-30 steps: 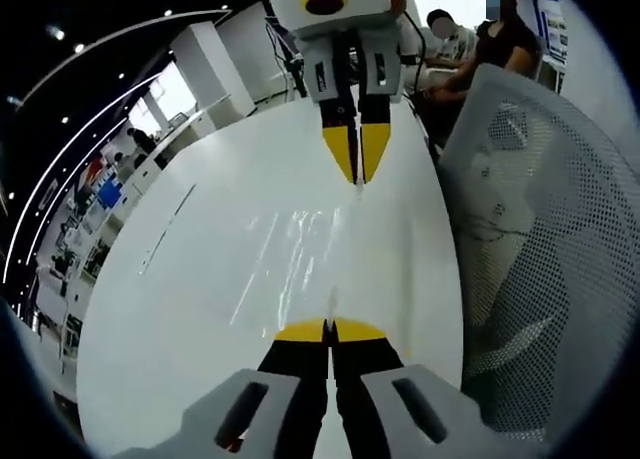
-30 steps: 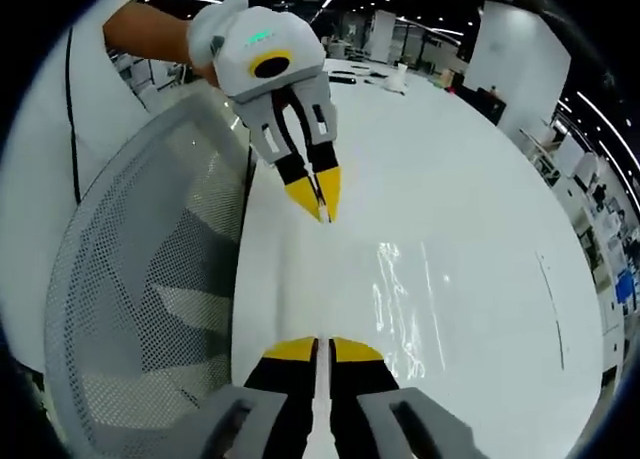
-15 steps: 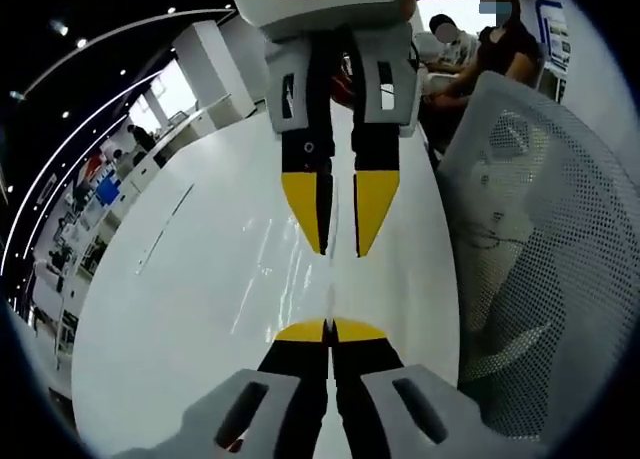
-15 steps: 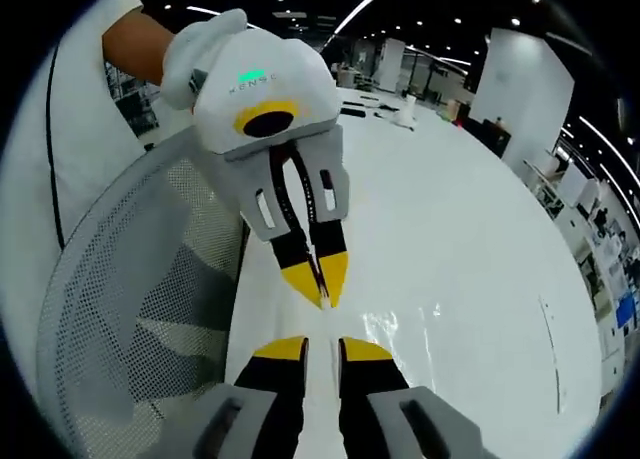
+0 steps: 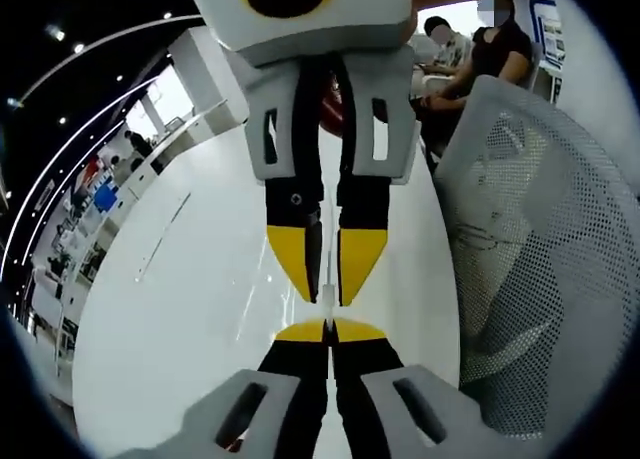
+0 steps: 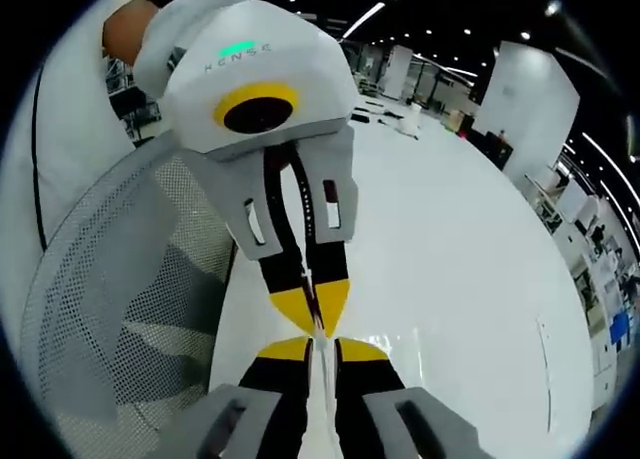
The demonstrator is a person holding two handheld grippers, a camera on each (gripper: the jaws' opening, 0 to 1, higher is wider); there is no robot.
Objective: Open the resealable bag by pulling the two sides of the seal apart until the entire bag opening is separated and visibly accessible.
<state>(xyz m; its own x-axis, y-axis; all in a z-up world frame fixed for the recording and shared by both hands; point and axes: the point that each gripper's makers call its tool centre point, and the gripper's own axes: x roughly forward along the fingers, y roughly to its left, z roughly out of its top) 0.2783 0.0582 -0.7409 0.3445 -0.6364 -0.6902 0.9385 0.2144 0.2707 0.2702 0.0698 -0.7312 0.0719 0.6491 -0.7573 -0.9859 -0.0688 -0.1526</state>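
Clear bag (image 6: pixel 318 404) mostly hidden between right claw (image 6: pixel 322 347) jaws; seal state not discernible. Desk (image 5: pixel 180 309) centre blocked by right claw in left gripper view. Mesh chair (image 5: pixel 530 279) cut off at edge. Background people (image 5: pixel 480 49) too small.

Left tool (image 5: pixel 328 326) closed, tip-to-tip with slightly parted right tool (image 6: pixel 322 345).

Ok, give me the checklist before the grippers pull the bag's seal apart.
1. Left gripper grip: jaws shut with a thin pale edge between them: ok.
2. Right gripper grip: jaws slightly apart around a pale strip of the bag; clamping: cannot tell.
3. Grippers facing each other, tips nearly meeting: ok.
4. Each gripper on a separate side of the seal: cannot tell, the film is too clear.
5. Room to pull: white table ahead; mesh chair close beside: ok.
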